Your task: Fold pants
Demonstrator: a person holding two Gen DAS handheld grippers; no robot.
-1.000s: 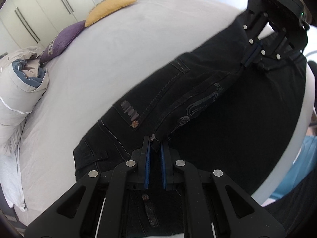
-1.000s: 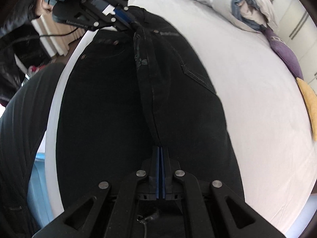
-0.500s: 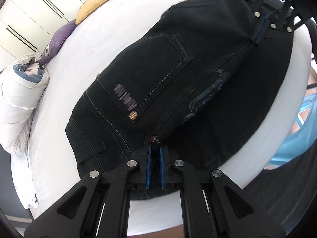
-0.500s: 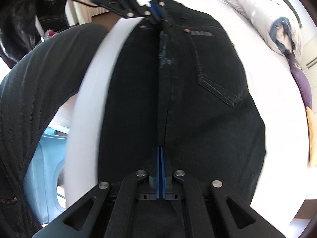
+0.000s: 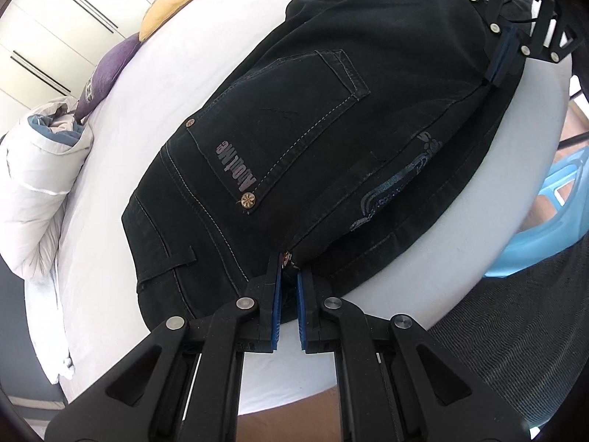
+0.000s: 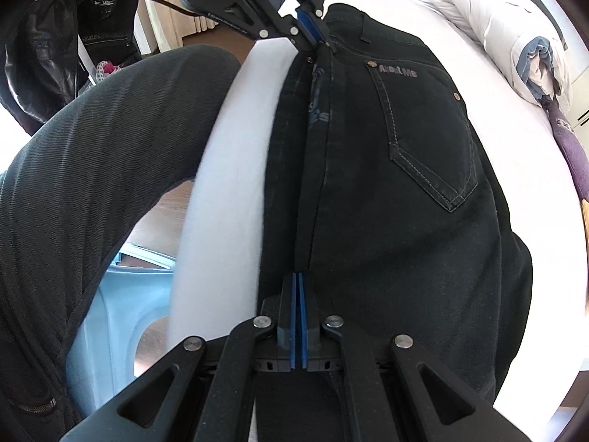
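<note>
- Black denim pants (image 5: 331,140) lie folded lengthwise near the white bed (image 5: 154,110) edge, back pocket up.
- Left claw (image 5: 289,280) pinches the waistband; right claw (image 6: 297,291) is clamped on the doubled seam.
- Risk: uneven pull skews the layers, or fabric slides off the edge.

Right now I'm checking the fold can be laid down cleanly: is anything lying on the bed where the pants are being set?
Nothing visible does. The black jeans lie on bare white sheet near the bed edge; the purple pillow, yellow pillow and rolled duvet sit well clear. Both the left gripper and right gripper already hold the fabric.
</note>
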